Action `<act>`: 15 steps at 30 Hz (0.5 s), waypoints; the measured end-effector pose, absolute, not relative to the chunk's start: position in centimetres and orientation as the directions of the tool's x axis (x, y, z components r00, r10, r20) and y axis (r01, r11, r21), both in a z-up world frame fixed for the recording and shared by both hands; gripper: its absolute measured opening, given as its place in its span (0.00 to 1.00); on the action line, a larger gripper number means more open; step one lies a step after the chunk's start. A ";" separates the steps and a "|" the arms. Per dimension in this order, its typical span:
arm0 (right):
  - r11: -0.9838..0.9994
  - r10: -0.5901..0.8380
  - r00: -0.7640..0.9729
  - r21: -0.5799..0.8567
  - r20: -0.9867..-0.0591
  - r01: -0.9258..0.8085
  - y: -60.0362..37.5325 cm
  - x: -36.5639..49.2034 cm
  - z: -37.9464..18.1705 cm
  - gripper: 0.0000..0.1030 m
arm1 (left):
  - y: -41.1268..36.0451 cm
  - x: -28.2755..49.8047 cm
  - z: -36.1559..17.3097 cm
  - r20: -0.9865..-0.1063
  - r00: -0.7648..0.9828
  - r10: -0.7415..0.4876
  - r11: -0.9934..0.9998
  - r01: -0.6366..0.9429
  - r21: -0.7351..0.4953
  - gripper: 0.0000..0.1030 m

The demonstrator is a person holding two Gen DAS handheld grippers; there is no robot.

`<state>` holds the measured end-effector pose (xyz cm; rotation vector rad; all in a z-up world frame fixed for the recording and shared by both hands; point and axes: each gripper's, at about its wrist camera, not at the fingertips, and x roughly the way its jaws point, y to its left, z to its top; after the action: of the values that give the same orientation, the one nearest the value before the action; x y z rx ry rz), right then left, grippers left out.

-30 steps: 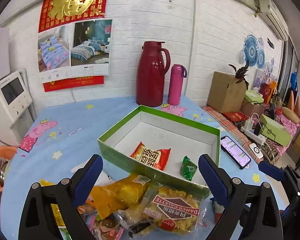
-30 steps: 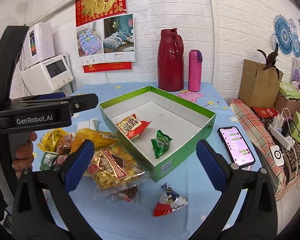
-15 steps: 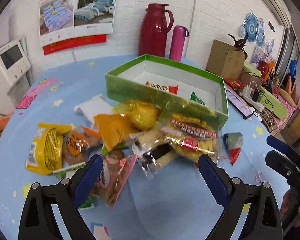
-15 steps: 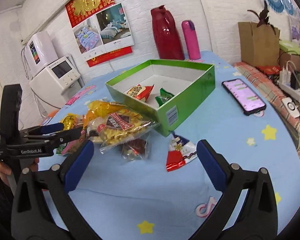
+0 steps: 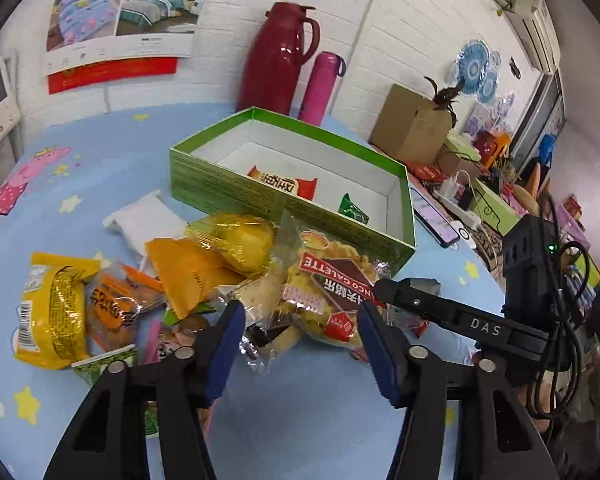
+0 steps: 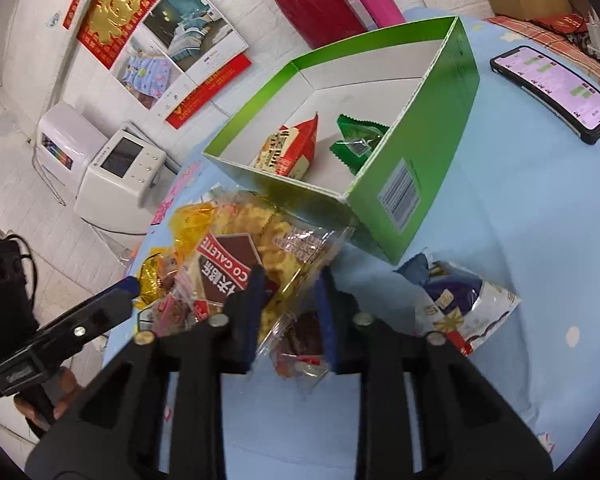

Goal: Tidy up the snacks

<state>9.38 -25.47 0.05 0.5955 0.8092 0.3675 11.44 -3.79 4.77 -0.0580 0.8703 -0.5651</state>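
Your right gripper (image 6: pixel 290 300) pinches the clear galette bag (image 6: pixel 256 256), whose long axis points up-left toward the green box (image 6: pixel 432 156). Your left gripper (image 5: pixel 300 320) hovers open, jaws apart, over the snack pile (image 5: pixel 180 276).

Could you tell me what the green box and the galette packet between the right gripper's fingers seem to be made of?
Green box: apparently printed cardboard, with thin flat walls, a plain white inside and a barcode label. Galette packet: apparently clear glossy plastic film; the contents show through, and it crinkles and glints near the right gripper.
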 end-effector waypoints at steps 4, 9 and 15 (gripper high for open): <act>0.809 0.494 0.646 0.580 -0.582 -0.096 -26.8 7.5 0.5 0.09 | -5.8 12.7 3.7 -0.733 0.445 -0.513 0.829 0.477 -0.291 0.52; 0.817 0.467 0.650 0.574 -0.600 -0.058 -29.0 6.1 0.2 0.10 | -8.3 13.9 2.0 -0.765 0.385 -0.516 0.817 0.490 -0.304 0.52; 0.788 0.513 0.649 0.608 -0.562 -0.096 -28.7 6.4 0.6 0.40 | -8.5 14.0 0.0 -0.781 0.295 -0.550 0.786 0.499 -0.365 0.52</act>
<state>6.38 -28.73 0.64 0.5738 0.7971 0.3681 13.98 -8.49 -0.03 -0.0550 1.0624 -0.6987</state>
